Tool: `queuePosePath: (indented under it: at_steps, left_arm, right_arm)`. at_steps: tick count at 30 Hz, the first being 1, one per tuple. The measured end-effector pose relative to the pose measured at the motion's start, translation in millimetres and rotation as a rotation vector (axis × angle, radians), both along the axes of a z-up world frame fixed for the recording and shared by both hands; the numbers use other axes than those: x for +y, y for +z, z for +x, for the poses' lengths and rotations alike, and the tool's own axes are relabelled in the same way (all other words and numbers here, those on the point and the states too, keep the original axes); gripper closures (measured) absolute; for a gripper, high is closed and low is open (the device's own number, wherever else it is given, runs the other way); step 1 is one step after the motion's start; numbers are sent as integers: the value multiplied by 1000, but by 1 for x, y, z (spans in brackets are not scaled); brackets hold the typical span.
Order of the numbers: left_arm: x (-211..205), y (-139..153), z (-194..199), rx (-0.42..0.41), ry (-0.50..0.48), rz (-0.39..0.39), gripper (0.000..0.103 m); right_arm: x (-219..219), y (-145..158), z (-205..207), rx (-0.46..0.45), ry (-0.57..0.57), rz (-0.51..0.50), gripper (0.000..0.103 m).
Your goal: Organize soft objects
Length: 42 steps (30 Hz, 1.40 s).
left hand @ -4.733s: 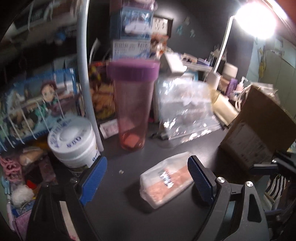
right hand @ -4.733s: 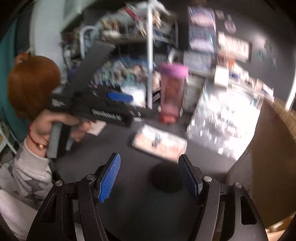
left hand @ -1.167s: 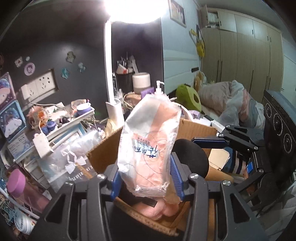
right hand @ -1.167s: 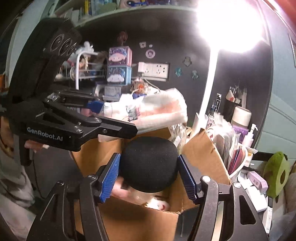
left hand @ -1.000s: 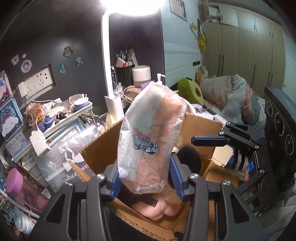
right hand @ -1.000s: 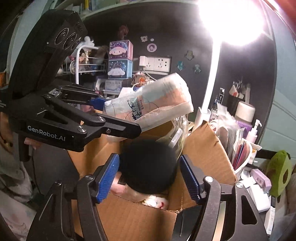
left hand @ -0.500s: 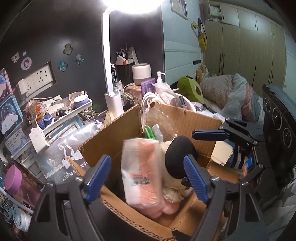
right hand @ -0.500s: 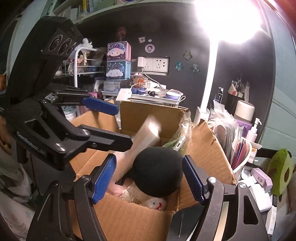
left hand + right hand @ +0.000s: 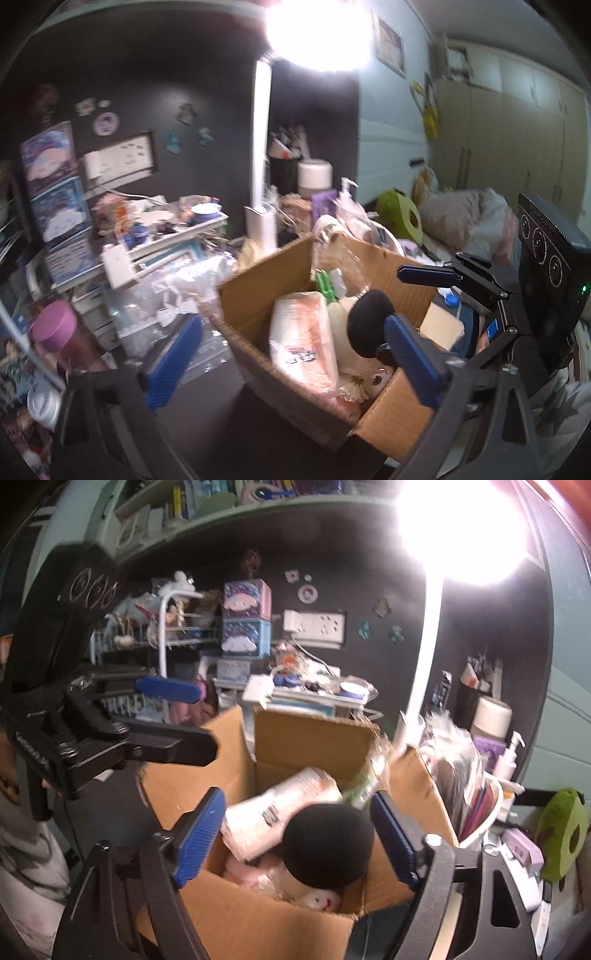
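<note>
Left wrist view: left gripper [image 9: 291, 354] gapes wide and empty over the cardboard box [image 9: 258, 291]. Inside, the pink plastic-wrapped pack [image 9: 304, 345] leans beside the black foam ball [image 9: 369, 326]. The right gripper [image 9: 295, 838] is spread wide too, holding nothing, above the box's near edge.

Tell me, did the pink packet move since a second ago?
Yes. The pink packet went down from the left gripper, above the cardboard box, and now lies inside it beside the black ball.
</note>
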<state>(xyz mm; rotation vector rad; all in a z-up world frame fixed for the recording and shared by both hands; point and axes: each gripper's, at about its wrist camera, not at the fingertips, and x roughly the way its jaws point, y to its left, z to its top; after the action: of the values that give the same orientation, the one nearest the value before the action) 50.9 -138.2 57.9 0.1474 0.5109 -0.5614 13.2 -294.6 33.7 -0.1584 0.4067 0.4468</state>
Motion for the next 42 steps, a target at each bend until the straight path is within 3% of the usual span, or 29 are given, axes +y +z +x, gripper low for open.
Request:
queuePosePath:
  at_steps: [5,9,18,42]
  left_arm:
    - [31,6,-16,-44,156,-45,1]
    - [47,5,-26,-82,253,-42,1]
    - [77,-9,-36,-84,394,-74,1]
    - [84,-12,-44,-92,428,-65,1]
  right_arm:
    - [5,17,-8,-92,69,24,0]
    - [7,29,-13,-114,133,74,0]
    - [18,31,-17,-106,132,96,0]
    - [25,29,-18,-91,139,98,0]
